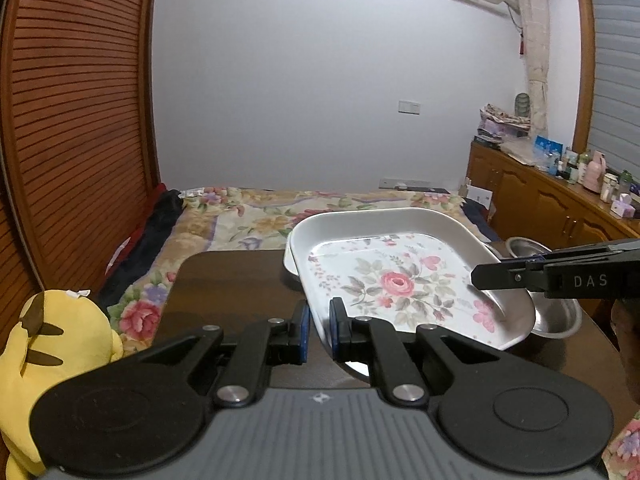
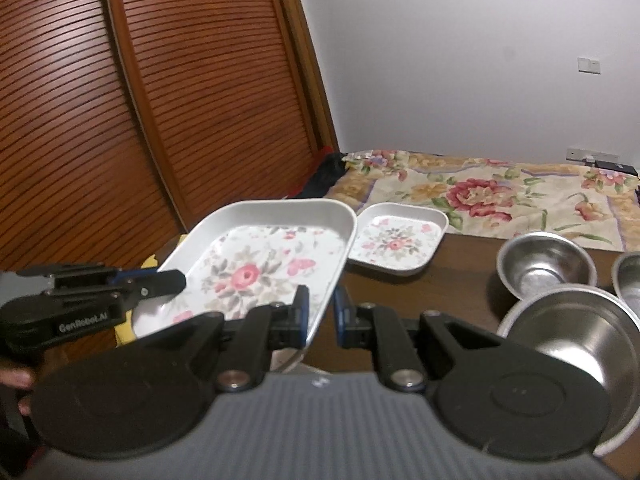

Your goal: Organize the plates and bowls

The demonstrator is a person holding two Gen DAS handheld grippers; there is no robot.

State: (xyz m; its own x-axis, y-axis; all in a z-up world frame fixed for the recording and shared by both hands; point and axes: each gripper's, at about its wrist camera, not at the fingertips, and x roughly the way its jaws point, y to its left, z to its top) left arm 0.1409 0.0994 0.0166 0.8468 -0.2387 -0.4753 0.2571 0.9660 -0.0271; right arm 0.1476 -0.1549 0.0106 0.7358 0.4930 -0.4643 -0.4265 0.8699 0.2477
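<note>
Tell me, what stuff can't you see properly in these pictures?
- Small white floral square plate: in the left wrist view the big white floral square plate hides nearly all of it.
- Third shiny steel bowl: cut off by the right wrist view's right edge.
- Little bottles on the wooden cabinet: too small to read, left wrist view.
- Yellow plush toy: partly cut off by the left edge.

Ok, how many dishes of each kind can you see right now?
White square floral plates: 2 (large one held off the table by both grippers, small one on the dark wooden table)
Round stainless steel bowls: 3 ()
Total: 5
</note>
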